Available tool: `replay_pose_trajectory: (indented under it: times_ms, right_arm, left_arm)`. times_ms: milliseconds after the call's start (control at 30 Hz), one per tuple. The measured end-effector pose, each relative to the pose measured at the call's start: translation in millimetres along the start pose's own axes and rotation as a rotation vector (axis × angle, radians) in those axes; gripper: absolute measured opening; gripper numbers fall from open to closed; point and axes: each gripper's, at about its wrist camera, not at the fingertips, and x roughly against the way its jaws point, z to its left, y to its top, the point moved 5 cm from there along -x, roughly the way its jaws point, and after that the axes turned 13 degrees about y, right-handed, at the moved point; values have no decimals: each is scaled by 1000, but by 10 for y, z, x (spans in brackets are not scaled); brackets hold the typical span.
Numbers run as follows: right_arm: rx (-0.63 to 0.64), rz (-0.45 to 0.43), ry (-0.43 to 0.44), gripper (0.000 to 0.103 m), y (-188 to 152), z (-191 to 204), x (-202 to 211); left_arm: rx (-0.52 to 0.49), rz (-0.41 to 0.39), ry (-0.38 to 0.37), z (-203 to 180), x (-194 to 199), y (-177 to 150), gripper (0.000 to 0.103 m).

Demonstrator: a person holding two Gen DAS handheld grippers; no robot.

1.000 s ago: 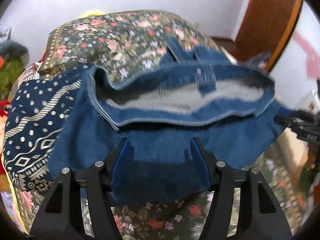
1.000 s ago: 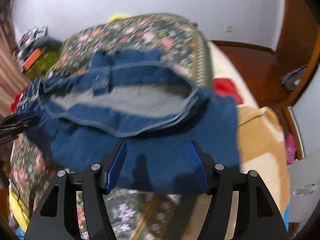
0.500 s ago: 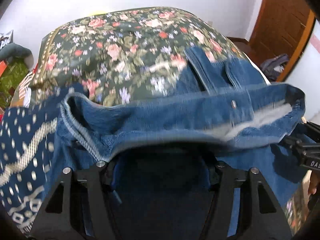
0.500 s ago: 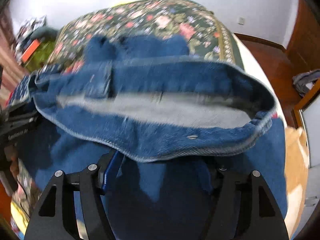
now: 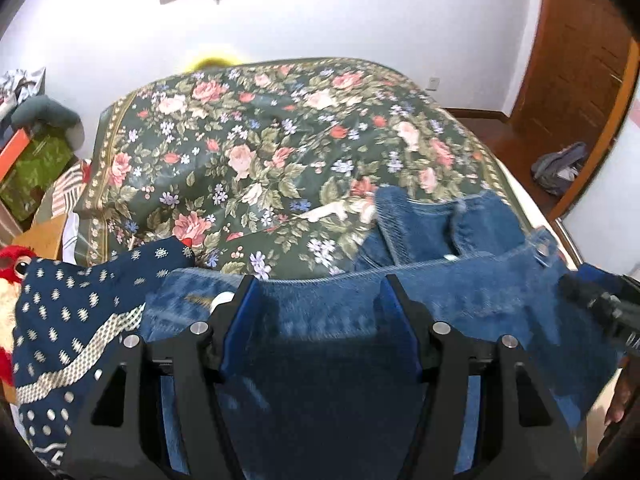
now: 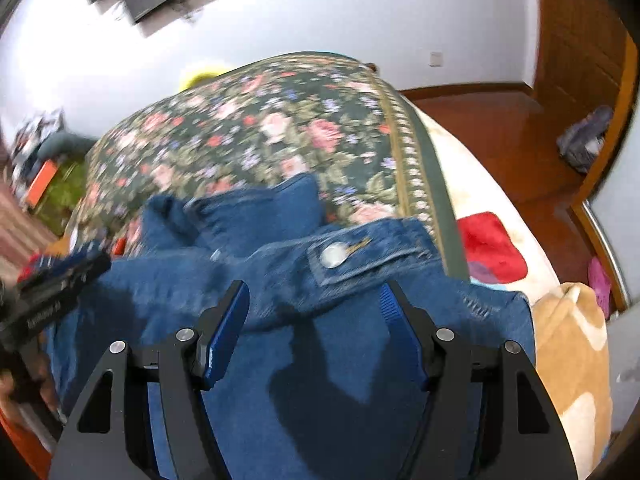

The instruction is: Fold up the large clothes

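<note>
A pair of blue denim jeans lies on the floral bedspread, waistband across the near side, its button in the right wrist view. My left gripper is open, its fingers spread over the waistband with denim between them. My right gripper is open too, straddling the waistband of the jeans just below the button flap. Each gripper shows at the edge of the other's view. Leg ends of the jeans stick out beyond the waistband.
A dark blue patterned cloth lies left of the jeans, with a red soft toy beside it. A tan blanket and a red patch lie at the bed's right edge. Wooden floor and door stand to the right.
The waistband, held open and raised before, has dropped flat and closed. Both grippers have moved forward over it, and the views have tilted up toward the wall.
</note>
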Motion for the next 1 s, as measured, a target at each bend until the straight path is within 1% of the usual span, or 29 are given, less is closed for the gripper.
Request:
replay_pose_trajectory:
  times_ms: [100, 200, 267, 400, 467, 500, 533, 567, 600, 633, 667, 700, 767, 833, 900, 1000]
  right_arm:
    - [51, 52, 43, 65, -182, 157, 0]
    - [80, 116, 74, 70, -387, 282, -55]
    - [105, 169, 63, 73, -528, 300, -149]
    - [147, 283, 33, 74, -788, 242, -235]
    - [169, 283, 12, 74, -862, 182, -175]
    - [184, 270, -13, 75, -888, 137, -115]
    - [189, 262, -28, 78, -903, 98, -63]
    - [187, 253, -33, 79, -918, 54, -1]
    - [174, 245, -12, 81, -936, 20, 68]
    - [156, 242, 12, 81, -950, -22, 136]
    - [145, 236, 11, 81, -959, -61, 204]
    - [144, 227, -8, 81, -958, -92, 256]
    - [140, 209, -79, 81, -972, -206, 378]
    - [110, 208, -102, 81, -985, -321, 454]
    - [64, 202, -81, 81, -1041, -411, 546]
    - [3, 192, -113, 81, -1129, -559, 709]
  left_arm:
    - [-27, -2, -39, -64, 172, -132, 62]
    - [-47, 30, -80, -130, 270, -351, 64]
    - [-72, 64, -103, -191, 294, -540, 64]
    - [-110, 131, -111, -267, 298, -917, 64]
    - [-105, 169, -101, -250, 293, -1110, 64]
    - [-93, 176, -104, -230, 302, -1180, 64]
    - [-75, 174, -105, -187, 317, -1260, 64]
    - [-61, 162, -103, -141, 342, -1328, 64]
    - [-60, 149, -100, -110, 371, -1368, 64]
    - [-64, 134, -95, -76, 418, -1410, 64]
    - [-66, 125, -96, -47, 471, -1446, 64]
    - [-66, 118, -98, -22, 514, -1466, 64]
    - [-54, 95, -100, 34, 633, -1505, 64]
    - [-30, 77, -65, 126, 736, -1542, 70]
    - [0, 83, -32, 247, 782, -1611, 74]
    - [69, 111, 7, 515, 743, -1715, 74]
